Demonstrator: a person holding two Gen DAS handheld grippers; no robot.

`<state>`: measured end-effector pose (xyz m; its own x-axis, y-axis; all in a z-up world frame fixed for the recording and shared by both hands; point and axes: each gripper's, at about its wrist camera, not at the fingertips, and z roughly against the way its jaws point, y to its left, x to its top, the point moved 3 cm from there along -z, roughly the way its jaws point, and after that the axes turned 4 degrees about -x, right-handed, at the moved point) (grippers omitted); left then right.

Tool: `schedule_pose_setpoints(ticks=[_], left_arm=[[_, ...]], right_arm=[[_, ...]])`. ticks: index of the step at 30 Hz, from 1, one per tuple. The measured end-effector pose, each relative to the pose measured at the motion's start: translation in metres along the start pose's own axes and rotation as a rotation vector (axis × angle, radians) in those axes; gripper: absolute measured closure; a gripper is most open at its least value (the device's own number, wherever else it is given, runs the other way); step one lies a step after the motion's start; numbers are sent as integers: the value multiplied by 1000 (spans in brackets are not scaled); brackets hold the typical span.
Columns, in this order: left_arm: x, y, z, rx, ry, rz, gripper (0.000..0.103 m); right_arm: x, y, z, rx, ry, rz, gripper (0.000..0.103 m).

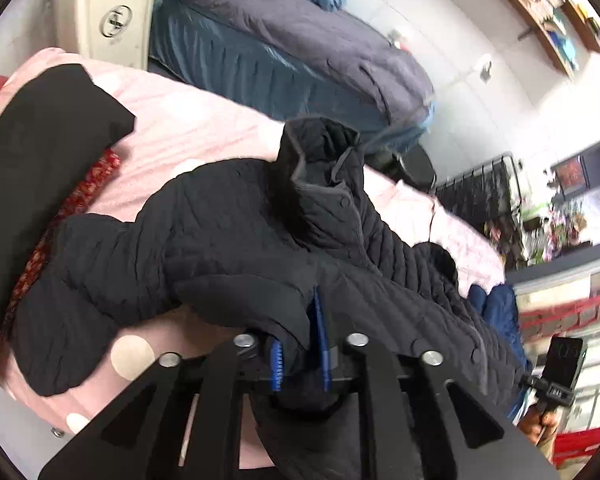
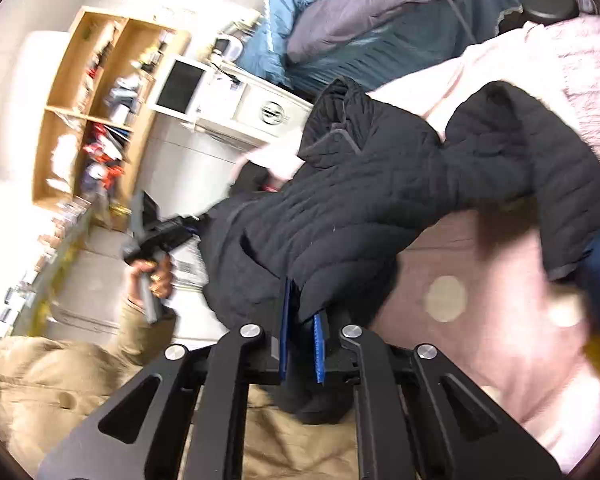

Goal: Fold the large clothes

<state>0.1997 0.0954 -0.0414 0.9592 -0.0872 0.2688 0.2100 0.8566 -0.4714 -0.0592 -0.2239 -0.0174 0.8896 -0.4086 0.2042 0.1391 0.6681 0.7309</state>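
- Looking along my left gripper (image 1: 300, 354), I lose the lower hem of the black quilted jacket (image 1: 236, 240) behind the gripper's own black frame, so how much cloth is tucked under there is hidden.
- The shelf (image 2: 96, 108) in the right wrist view is blurred; it is packed with small things I cannot make out.
- My left gripper's blue pads (image 1: 321, 344) are nearly together and pinch a fold of the jacket's edge.
- My right gripper (image 2: 302, 340) is pressed almost closed on another part of the jacket's edge, with black cloth between its blue pads (image 2: 319, 354).
- The jacket lies spread across the pink bedcover (image 1: 188, 128), its collar standing up towards a second bed with a grey and blue quilt (image 1: 284, 40).
- My left hand (image 2: 156, 276) shows in the right wrist view, gripping its tool's handle beside the jacket.
- A folded black garment (image 1: 32, 152) lies on the bedcover, apart from the jacket.
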Motion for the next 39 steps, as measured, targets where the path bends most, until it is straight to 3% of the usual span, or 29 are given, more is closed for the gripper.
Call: schedule_pose_setpoints(ticks=[1, 4, 5, 7, 9, 12, 15, 18, 19, 20, 23, 25, 28, 31, 34, 36, 37, 38, 39], left_arm=[[-3, 2, -16, 33, 29, -9, 77], [-26, 16, -92, 107, 175, 3, 31], [-34, 22, -115, 127, 202, 6, 30], [-45, 30, -145, 119, 209, 20, 28], [-53, 39, -165, 93, 203, 42, 17], [-61, 51, -171, 83, 196, 110, 17], [-57, 56, -140, 32, 139, 119, 17], [-56, 78, -103, 39, 77, 141, 15], [-57, 86, -93, 66, 57, 153, 12], [-57, 95, -81, 94, 33, 170, 10], [-68, 133, -64, 110, 2, 268, 9], [-79, 155, -68, 140, 11, 366, 9], [-79, 167, -76, 59, -17, 472, 10], [-65, 162, -89, -6, -47, 495, 9], [-46, 157, -115, 46, -21, 482, 9], [-39, 158, -129, 92, -7, 492, 10], [-34, 160, -137, 154, 0, 489, 17], [-33, 163, -143, 192, 2, 475, 40], [-27, 163, -147, 262, 19, 435, 50]], right_arm=[[1, -6, -11, -52, 16, -2, 86], [2, -52, -69, -296, 78, -92, 70], [0, -69, -95, -369, 95, -111, 63], [-12, -101, -138, -435, 151, -201, 60], [-31, -124, -170, -493, 192, -229, 60], [-46, -140, -200, -559, 201, -219, 60], [-45, -132, -192, -554, 188, -220, 53], [-35, -122, -170, -596, 170, -172, 51], [-30, -117, -161, -614, 153, -149, 44], [-25, -110, -147, -628, 115, -121, 36], [-12, -106, -111, -603, 4, -117, 33], [5, -111, -102, -530, -36, -176, 33], [24, -123, -106, -420, -76, -307, 33], [51, -129, -112, -350, -134, -441, 33], [66, -155, -130, -335, -180, -596, 31], [65, -178, -132, -309, -149, -686, 29], [63, -186, -142, -295, -126, -733, 29], [61, -189, -146, -286, -123, -750, 30], [60, -191, -150, -280, -130, -761, 31]])
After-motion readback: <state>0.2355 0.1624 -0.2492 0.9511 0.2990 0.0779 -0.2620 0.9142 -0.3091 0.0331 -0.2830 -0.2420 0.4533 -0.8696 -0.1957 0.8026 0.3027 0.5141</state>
